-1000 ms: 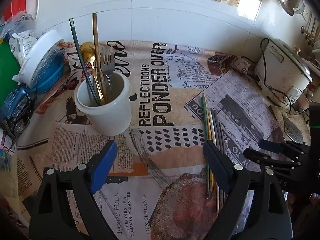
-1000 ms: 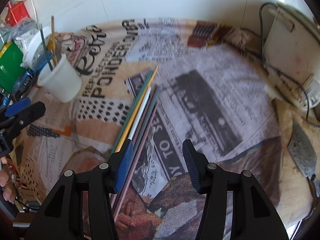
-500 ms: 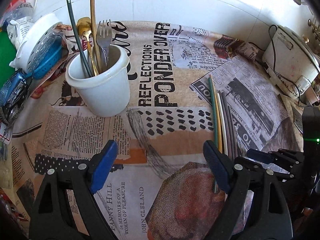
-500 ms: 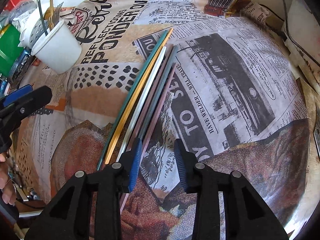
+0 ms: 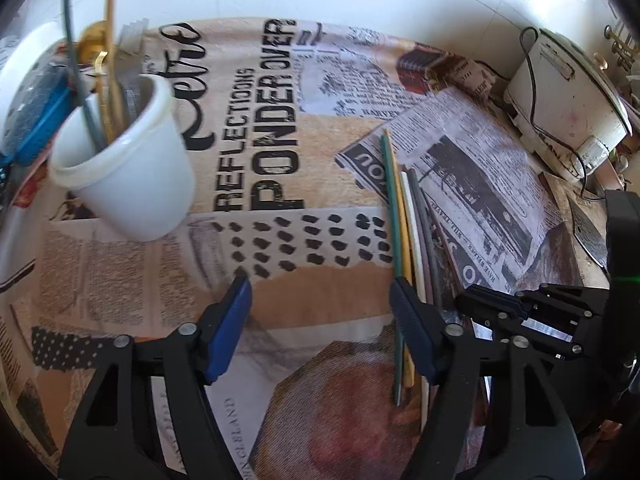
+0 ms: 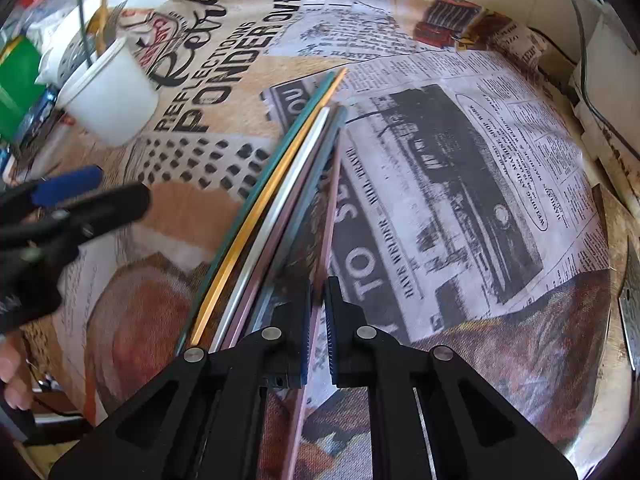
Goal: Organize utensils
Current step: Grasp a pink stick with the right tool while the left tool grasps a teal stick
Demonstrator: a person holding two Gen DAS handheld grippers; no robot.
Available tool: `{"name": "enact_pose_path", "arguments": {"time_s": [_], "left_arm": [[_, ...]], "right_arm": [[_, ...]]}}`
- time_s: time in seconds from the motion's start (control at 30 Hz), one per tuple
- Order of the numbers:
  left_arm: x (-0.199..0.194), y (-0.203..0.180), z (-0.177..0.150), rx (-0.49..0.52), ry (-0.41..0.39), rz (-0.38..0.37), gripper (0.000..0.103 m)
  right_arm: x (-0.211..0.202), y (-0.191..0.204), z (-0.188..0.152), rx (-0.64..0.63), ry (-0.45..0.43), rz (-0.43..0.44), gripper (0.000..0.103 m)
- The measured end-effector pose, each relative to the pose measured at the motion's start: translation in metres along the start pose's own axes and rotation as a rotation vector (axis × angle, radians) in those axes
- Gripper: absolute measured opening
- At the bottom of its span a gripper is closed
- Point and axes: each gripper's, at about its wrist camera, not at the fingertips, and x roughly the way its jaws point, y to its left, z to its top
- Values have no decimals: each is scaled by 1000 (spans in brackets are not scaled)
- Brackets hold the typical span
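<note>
Several coloured chopsticks (image 6: 276, 204) lie side by side on the newspaper-print cloth; they also show in the left wrist view (image 5: 404, 216). My right gripper (image 6: 317, 316) is closed around the rightmost pink chopstick (image 6: 328, 216), which runs between its pads. A white cup (image 5: 124, 176) with a fork, gold spoon and sticks stands at the left; it also shows in the right wrist view (image 6: 110, 98). My left gripper (image 5: 320, 320) is open and empty, low over the cloth between cup and chopsticks.
A white rice cooker (image 5: 568, 96) with a cord stands at the back right. A blue strainer and white lid (image 5: 28, 92) lie behind the cup. A green container (image 6: 18, 84) sits at the far left. A cleaver blade (image 6: 632, 304) lies at the right edge.
My right gripper has come down onto the chopsticks and its jaws have narrowed from wide open to closed around the pink one. The left gripper has shifted slightly, still open.
</note>
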Motion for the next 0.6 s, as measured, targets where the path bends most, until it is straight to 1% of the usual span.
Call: {"name": "enact_pose_path", "arguments": {"time_s": [0.03,0.1,0.13,0.2,0.27,0.33,0.5,0.6], "left_arm": [[5,-2,2,2,10,-9,62],[18,-6,10,3,44,-36,51],[23,-8,12,3,56,-46,48],[35,-14,18,7,87,-68,37],[42,-20,22,19,102,-79,34],[48,-27,26,42,112,-72,32],[59,-42,38,90,112,-54,28],[64,-47,47,95,111,-43,24]], "right_arm": [[1,-2,2,15,0,11,6],[-2,-9,2,41,-9,27,6],[-4,-12,3,54,-17,30,6],[-7,-17,2,69,-27,33,6],[-9,-22,0,88,-34,40,6],[-11,-27,-1,102,-37,48,6],[-14,-37,-2,134,-48,64,6],[-17,-44,1,154,-60,69,6]]}}
